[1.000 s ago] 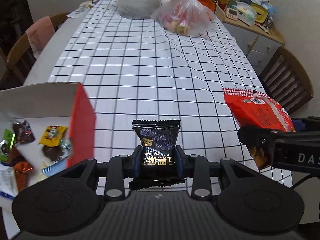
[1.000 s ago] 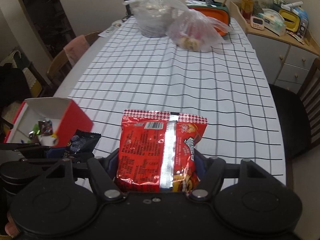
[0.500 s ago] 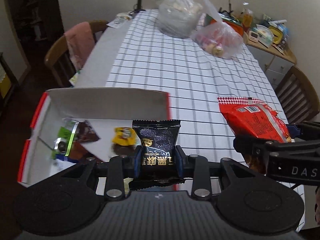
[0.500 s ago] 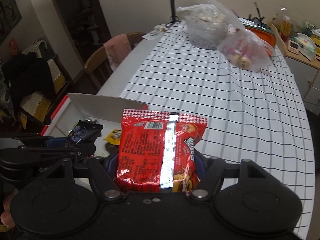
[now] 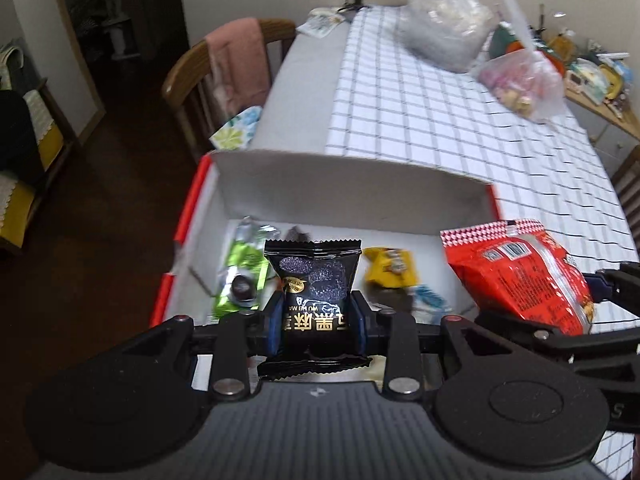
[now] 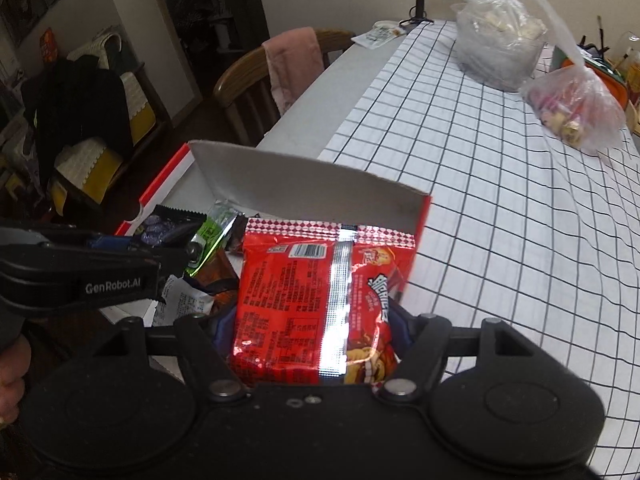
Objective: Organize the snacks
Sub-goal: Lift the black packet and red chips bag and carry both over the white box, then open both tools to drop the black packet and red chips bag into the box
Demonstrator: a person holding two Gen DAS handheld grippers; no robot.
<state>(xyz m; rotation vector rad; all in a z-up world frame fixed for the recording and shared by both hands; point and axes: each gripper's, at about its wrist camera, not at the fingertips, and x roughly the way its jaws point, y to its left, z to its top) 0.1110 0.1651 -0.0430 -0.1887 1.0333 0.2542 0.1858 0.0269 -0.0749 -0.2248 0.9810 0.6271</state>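
Observation:
My left gripper (image 5: 315, 320) is shut on a small black snack packet (image 5: 314, 284) and holds it above the open red-and-white box (image 5: 352, 196). My right gripper (image 6: 316, 332) is shut on a red snack bag (image 6: 312, 300) and holds it over the box's right end (image 6: 312, 188). The red bag also shows at the right of the left wrist view (image 5: 516, 276). The left gripper with the black packet shows at the left of the right wrist view (image 6: 160, 228). Inside the box lie a green packet (image 5: 244, 272), a yellow packet (image 5: 390, 266) and other small snacks.
The box sits at the near left corner of a table with a checked cloth (image 5: 440, 120). Two clear plastic bags (image 5: 444, 36) (image 5: 524, 84) stand at the far end. A wooden chair with a pink cloth (image 5: 236, 60) is at the table's left side.
Both grippers have swung left with their packets, from over the checked cloth to over the open box. The box now fills the middle of both views.

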